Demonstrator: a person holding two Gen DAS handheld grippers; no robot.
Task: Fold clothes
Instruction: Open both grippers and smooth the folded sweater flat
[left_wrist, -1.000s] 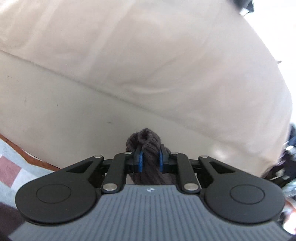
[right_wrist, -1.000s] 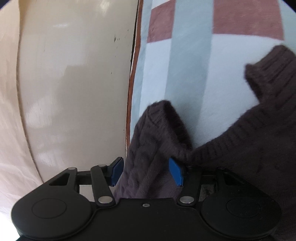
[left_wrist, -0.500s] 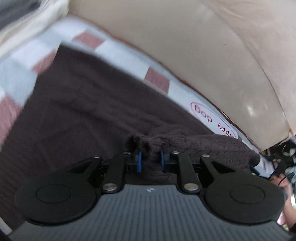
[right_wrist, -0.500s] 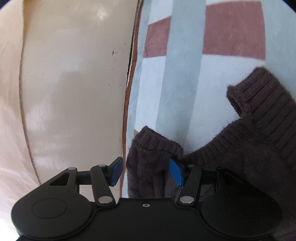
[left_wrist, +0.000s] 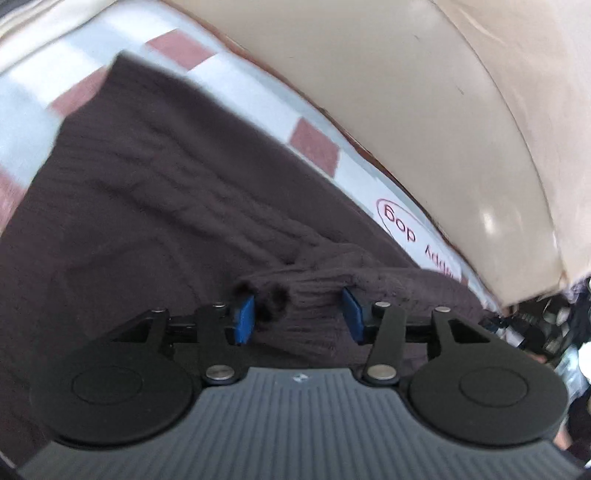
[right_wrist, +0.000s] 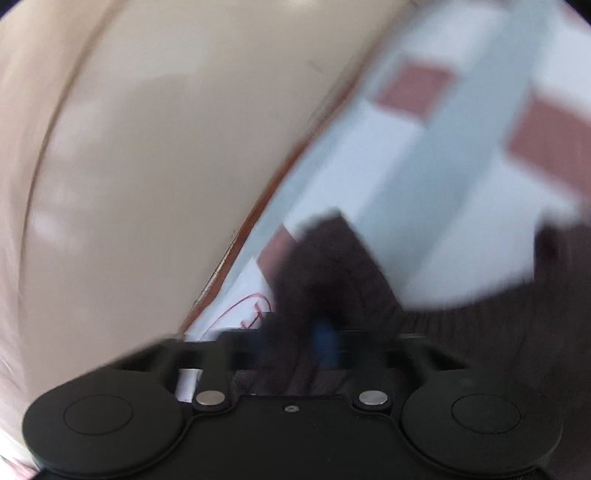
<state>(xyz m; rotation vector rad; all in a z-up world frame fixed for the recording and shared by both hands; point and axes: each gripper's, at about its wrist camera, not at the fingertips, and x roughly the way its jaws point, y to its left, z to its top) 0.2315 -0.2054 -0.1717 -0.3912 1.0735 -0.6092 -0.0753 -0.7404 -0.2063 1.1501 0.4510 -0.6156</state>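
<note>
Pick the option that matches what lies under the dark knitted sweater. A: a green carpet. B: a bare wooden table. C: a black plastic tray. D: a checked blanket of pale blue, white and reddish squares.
D: the dark knitted sweater lies on a checked blanket with pale and reddish squares.

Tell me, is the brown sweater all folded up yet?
Not yet. The sweater mostly lies spread over the checked blanket; only a cuff is laid back onto it, between the left gripper's opening jaws.

Home bedroom, checked blanket (left_wrist: 317, 144), padded cream headboard (left_wrist: 424, 110)
</note>
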